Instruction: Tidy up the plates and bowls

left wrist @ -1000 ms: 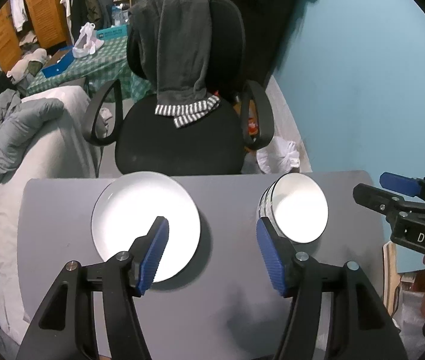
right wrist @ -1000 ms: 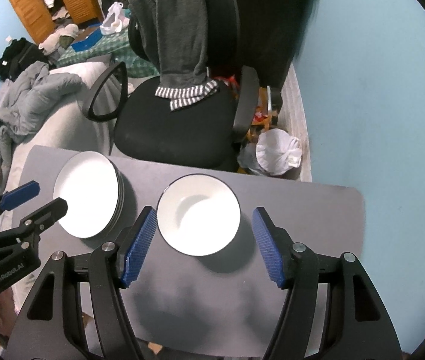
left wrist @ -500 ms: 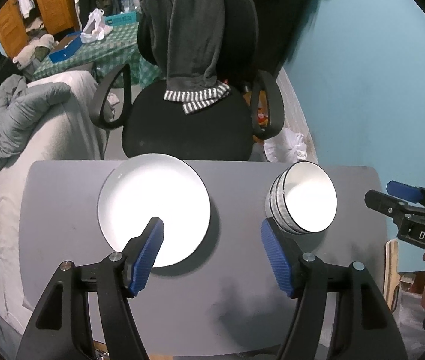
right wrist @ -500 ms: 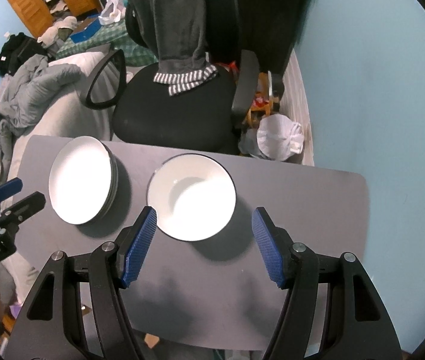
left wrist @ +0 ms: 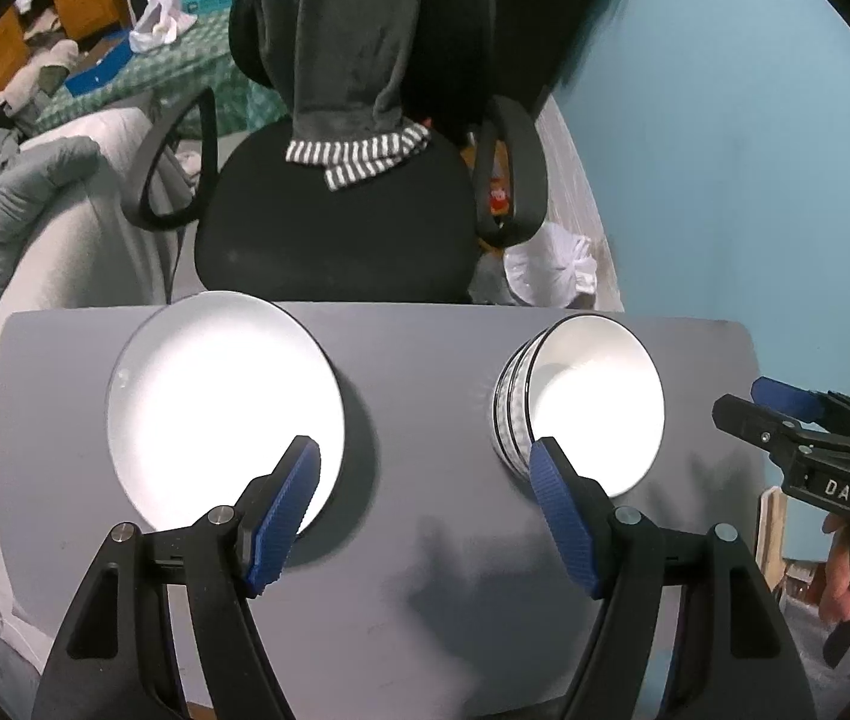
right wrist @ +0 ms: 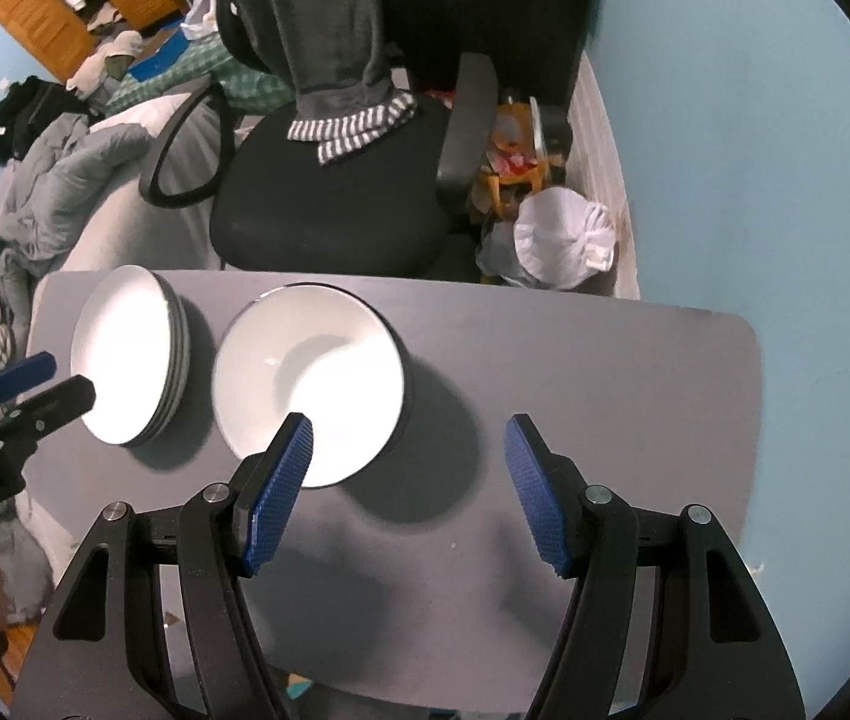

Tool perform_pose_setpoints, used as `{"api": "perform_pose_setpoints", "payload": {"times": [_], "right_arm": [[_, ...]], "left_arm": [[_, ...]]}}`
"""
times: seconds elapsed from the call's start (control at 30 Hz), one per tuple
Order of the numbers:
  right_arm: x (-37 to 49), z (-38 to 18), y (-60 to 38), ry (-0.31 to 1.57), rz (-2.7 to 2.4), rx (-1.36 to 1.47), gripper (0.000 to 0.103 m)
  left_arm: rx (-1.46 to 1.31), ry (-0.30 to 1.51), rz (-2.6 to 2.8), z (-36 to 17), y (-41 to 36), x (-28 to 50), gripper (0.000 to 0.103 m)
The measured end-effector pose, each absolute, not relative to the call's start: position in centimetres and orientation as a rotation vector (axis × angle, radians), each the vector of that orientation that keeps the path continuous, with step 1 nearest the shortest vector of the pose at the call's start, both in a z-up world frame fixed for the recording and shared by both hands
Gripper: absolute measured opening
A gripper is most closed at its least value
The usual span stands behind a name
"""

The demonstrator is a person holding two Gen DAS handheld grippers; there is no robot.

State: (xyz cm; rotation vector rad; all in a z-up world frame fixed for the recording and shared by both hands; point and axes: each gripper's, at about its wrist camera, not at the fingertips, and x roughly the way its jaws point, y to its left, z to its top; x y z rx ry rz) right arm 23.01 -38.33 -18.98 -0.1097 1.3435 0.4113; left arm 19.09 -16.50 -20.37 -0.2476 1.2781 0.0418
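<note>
Main risk, as a guess: both stacks sat near the far edge of the table [left wrist: 425, 570], esp. the plates [left wrist: 224, 408], whose rim reached that edge w/ a chair [left wrist: 335, 228] beyond, so a nudge from a finger could push them off. The left gripper [left wrist: 425, 510] was open and empty, its left fingertip over the plates' near rim, its right fingertip by the bowls [left wrist: 581, 402]; a careless close or drop there could clip a rim and tip the bowls. The plates lay ahead and left of the left gripper: white, glossy, flat, several deep per the right view. The bowls lay ahead and right of it: nested, white inside, dark rim, patterned outside, prob. slippery. The right gripper [right wrist: 407, 480] was also open, holding nothing, w/ the bowls [right wrist: 308, 384] ahead and left of it, under its left fingertip, and the plates [right wrist: 128, 354] further left.
</note>
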Motion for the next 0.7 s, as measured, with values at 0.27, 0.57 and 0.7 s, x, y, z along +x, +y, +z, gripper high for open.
{"api": "perform_pose_setpoints", "payload": {"times": [0.27,0.57,0.7], "right_arm": [[25.0,-22.9,-39.1,1.420,0.467,-0.015,0.065],[26.2,-26.5,-38.6,1.482,0.484,-0.015,0.065],[26.4,-27.5,-38.4,1.505,0.497,-0.006,0.065]], "left_arm": [[-0.322,1.357,0.018,-23.8,-16.9,21.1,0.074],[-0.298,1.392,0.008,-25.5,-18.1,22.7,0.074],[-0.296,1.413,0.001,-26.1,-18.9,23.3,0.074]]}}
